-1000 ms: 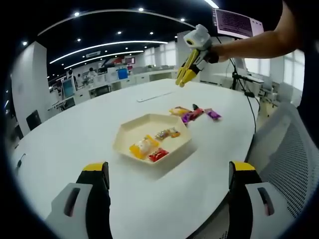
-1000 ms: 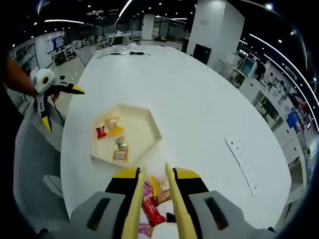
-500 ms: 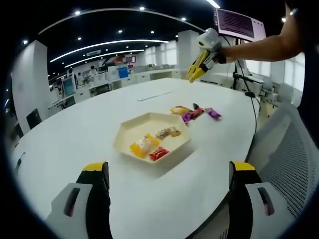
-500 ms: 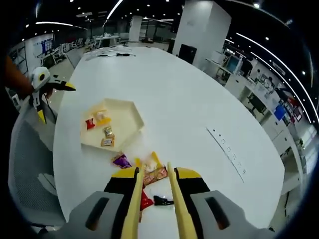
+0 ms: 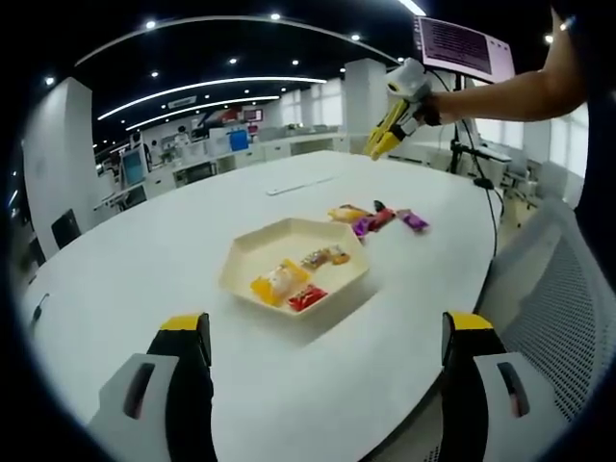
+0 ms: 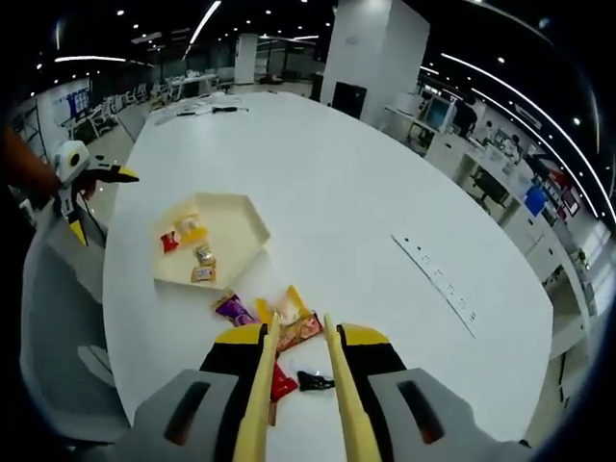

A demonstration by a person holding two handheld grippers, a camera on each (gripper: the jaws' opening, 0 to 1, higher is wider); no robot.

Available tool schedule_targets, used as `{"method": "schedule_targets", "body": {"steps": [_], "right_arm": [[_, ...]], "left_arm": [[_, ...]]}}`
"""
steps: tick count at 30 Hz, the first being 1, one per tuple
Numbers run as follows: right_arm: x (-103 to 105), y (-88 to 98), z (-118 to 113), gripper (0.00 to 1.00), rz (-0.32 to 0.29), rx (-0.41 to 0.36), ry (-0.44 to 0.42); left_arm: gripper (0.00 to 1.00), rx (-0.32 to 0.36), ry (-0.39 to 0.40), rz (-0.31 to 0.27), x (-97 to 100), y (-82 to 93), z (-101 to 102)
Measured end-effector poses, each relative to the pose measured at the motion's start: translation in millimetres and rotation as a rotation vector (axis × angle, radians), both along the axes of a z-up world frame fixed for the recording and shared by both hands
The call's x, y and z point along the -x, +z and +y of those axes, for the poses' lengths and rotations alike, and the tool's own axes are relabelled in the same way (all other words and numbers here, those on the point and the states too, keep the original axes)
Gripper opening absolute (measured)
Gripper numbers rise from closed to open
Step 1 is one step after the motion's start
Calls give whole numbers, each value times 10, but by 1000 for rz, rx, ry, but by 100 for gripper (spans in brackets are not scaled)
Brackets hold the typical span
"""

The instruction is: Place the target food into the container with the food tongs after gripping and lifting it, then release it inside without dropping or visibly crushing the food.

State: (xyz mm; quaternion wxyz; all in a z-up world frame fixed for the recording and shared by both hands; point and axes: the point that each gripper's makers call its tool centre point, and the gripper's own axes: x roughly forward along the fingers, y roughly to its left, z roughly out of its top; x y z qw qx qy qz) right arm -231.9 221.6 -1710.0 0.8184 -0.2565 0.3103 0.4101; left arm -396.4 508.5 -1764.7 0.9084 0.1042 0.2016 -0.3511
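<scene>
A big white table [image 6: 366, 183] lies under both tongs. The cream tray [image 5: 258, 252] with a few sweets sits in front of the left tongs [image 5: 322, 358], whose arms are spread wide. The right tongs [image 6: 298, 385] hang high, arms nearly together and holding nothing; the loose sweets [image 6: 289, 327] lie just below their tips

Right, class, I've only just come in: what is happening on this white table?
A person holds a gripper in each hand over a white table. The right gripper, jaws narrowly apart and holding nothing, hangs above a loose pile of wrapped snacks. The left gripper waits open near the hexagonal tray, which already holds a few wrapped snacks.
</scene>
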Motion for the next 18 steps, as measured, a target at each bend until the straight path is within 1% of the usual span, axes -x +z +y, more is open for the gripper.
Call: {"method": "schedule_targets", "body": {"steps": [6, 8, 10, 12, 14, 18], "right_arm": [[-71, -109, 153, 28, 13, -3, -10], [-123, -151, 166, 28, 17, -7, -44], [-180, -208, 151, 28, 13, 7, -69], [-200, -250, 165, 28, 43, -10, -96], [-225, -305, 176, 28, 43, 8, -101], [-247, -375, 239, 28, 58, 7, -109]], "left_arm": [[96, -4, -8, 1, 11, -5, -14], [96, -2, -4, 1, 4, -4, -6], [95, 2, -1, 2, 3, -1, -4], [95, 4, 2, -1, -1, 6, -1], [95, 5, 3, -2, -5, 10, 2], [95, 6, 4, -4, -5, 16, 0]]}}
